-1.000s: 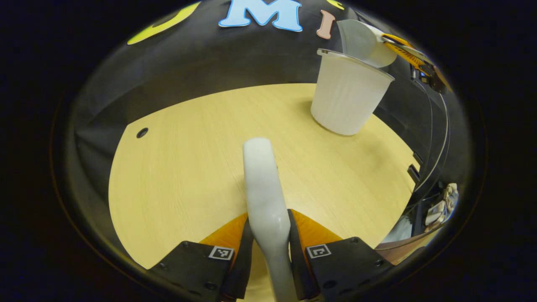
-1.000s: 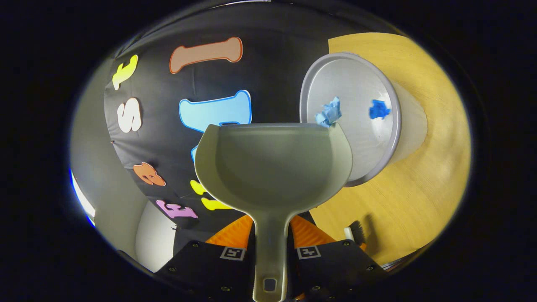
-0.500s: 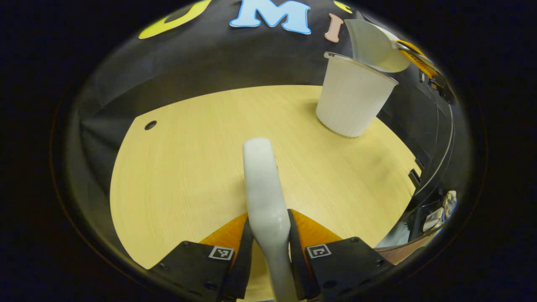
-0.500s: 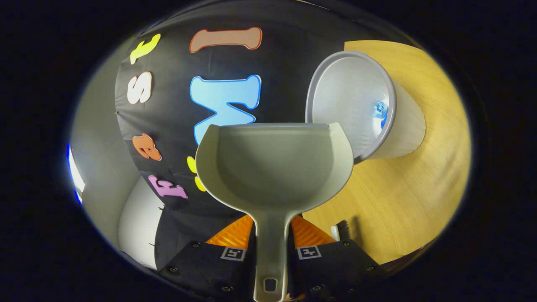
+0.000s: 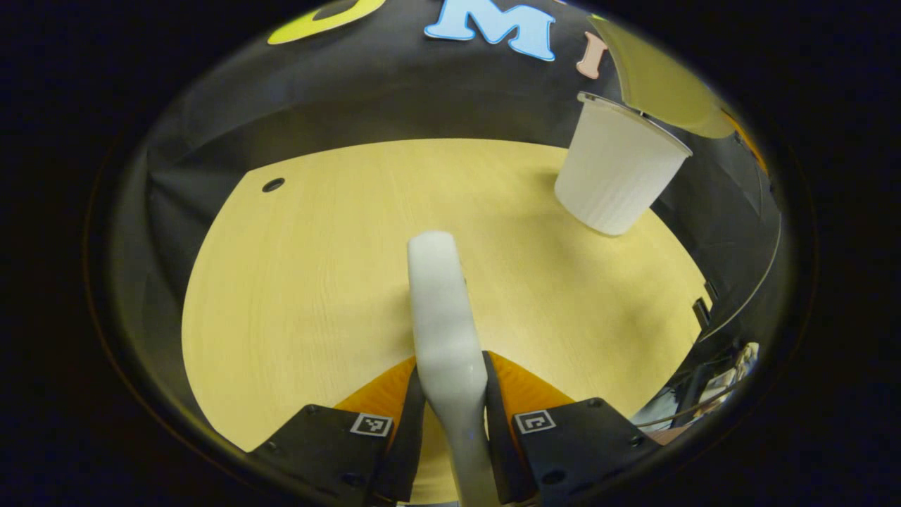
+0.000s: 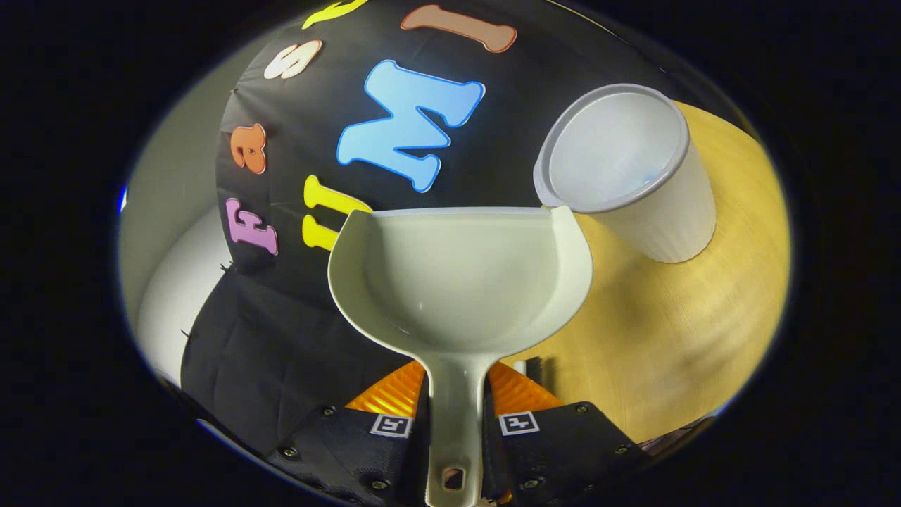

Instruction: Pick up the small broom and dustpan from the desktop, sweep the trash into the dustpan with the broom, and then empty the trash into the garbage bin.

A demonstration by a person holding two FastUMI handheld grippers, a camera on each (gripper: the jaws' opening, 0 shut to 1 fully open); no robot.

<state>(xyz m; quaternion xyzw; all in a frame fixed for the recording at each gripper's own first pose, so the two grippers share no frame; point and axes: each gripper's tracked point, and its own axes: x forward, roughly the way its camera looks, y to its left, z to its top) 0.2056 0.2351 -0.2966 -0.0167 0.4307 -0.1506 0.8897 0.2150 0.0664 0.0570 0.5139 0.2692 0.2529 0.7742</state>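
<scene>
Dustpan [image 6: 457, 278], gripped by the right tongs [image 6: 454, 422], had swung back from the garbage bin [image 6: 626, 176], emptied; left tongs [image 5: 450, 422] clamped the broom [image 5: 440, 303] over the table [image 5: 317, 267].

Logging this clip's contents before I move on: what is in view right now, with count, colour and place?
Bin: one, white, upright at the desk's far right.
Dustpan: one, white, empty, held up by its handle near the bin.
Broom: one, pale grey handle, held above the desk.
Desk: one, light wood, with a small dark hole at its far left.
Left gripper: one, shut on the broom.
Right gripper: one, shut on the dustpan.
</scene>
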